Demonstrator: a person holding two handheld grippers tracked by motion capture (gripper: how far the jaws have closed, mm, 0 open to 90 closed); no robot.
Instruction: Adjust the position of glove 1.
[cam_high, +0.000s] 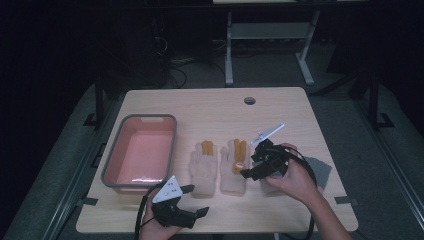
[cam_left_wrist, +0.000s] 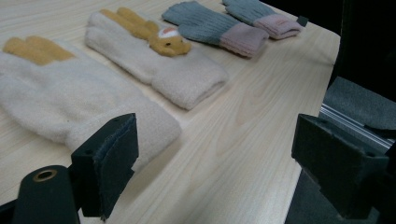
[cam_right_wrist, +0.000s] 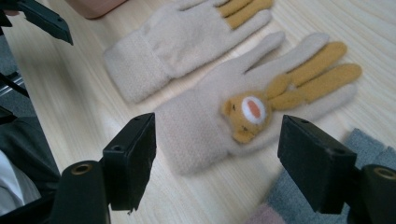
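Note:
Two cream gloves with orange fingers lie side by side mid-table. The left glove (cam_high: 203, 166) (cam_left_wrist: 56, 100) (cam_right_wrist: 180, 42) is plain. The right glove (cam_high: 235, 170) (cam_left_wrist: 159, 65) (cam_right_wrist: 205, 121) carries a small orange animal face (cam_right_wrist: 246, 113). My right gripper (cam_high: 250, 165) (cam_right_wrist: 219, 135) hovers open just right of the faced glove, its jaws straddling the cuff and face from above. My left gripper (cam_high: 196, 199) (cam_left_wrist: 217, 135) is open near the table's front edge, low beside the plain glove's cuff, and holds nothing.
A pink tray with a grey rim (cam_high: 172, 145) stands empty at the table's left. Two grey gloves with pink cuffs (cam_left_wrist: 215, 28) (cam_left_wrist: 261, 14) lie at the right, partly under my right hand (cam_high: 320, 170). A cable hole (cam_high: 249, 100) sits near the far edge.

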